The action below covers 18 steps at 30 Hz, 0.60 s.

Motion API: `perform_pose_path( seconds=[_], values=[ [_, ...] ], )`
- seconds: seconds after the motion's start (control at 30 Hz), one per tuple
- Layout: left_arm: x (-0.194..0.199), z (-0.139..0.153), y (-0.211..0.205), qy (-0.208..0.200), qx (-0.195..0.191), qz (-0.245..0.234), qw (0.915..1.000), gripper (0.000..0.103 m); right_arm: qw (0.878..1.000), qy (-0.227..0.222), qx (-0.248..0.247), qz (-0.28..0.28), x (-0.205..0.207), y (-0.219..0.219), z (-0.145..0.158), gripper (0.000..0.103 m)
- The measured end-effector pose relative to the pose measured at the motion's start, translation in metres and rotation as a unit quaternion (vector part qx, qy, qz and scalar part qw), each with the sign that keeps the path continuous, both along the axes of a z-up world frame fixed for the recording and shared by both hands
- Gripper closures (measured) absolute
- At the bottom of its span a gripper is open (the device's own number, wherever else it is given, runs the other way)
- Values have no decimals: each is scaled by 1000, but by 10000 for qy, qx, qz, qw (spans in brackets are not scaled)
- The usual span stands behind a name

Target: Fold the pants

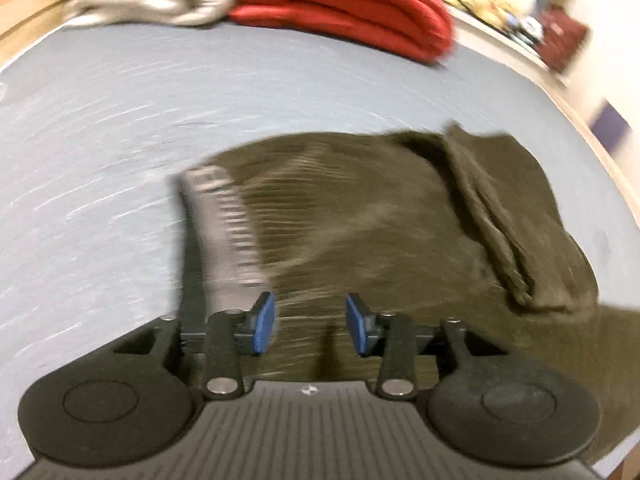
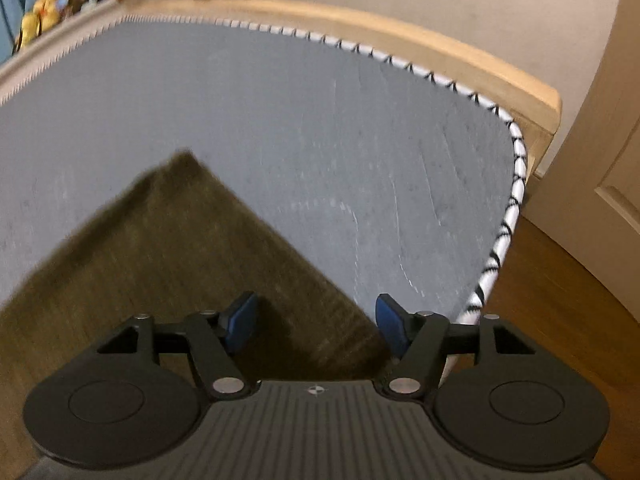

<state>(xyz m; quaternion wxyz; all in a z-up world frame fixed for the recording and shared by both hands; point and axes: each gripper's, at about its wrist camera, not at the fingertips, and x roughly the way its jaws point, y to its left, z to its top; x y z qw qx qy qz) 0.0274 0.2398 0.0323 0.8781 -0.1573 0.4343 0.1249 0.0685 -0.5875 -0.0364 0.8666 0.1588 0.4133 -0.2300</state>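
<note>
- left gripper (image 1: 311, 330): tilted steeply down, jaws apart, moderate gap, nothing pinched between the blue pads (image 1: 265, 329); view motion-blurred
- right gripper (image 2: 316, 328): tilted steeply down too, jaws spread wider than the left's, blue pads (image 2: 241, 326) clear of any contact
- black linkage arms on both splayed outward
- no hand or sleeve in view

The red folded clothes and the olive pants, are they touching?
Apart. Left wrist view shows bare grey mat between the red folded clothes and olive pants.
</note>
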Motion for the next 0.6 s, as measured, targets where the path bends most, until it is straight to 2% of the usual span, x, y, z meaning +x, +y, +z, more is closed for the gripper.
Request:
perform_pose_path(
  seconds=[0.13,0.27,0.33,0.37,0.4,0.43,0.47,0.5,0.53,0.6],
  values=[
    [-26,-5,32,123,-319,246,9991,42,9998,121,-83,117,-6,1,-2,35],
    [-37,-24,43,454,-526,221,9973,39,9998,163,-118,51,-8,5,1,37],
    [-41,-36,46,620,-642,172,9959,39,9995,188,-237,34,-8,10,2,44],
    [-43,-42,43,659,-685,120,9954,40,9994,188,-276,28,-8,10,2,51],
    [-45,-45,42,689,-686,35,9953,49,9995,163,-282,46,-8,11,3,65],
    [-46,-46,38,661,-604,-122,9959,61,9995,111,-288,99,-7,12,3,71],
    [-47,-45,32,647,-438,-266,9966,65,9993,99,-341,132,-7,14,4,76],
    [-48,-42,27,642,-276,-360,9969,74,9990,105,-404,165,-6,15,3,79],
    [-51,-36,24,617,-190,-351,9973,78,9986,106,-471,196,-6,18,3,80],
    [-56,-27,23,537,-194,-184,9982,79,9984,116,-539,136,-6,20,3,81]
  ],
)
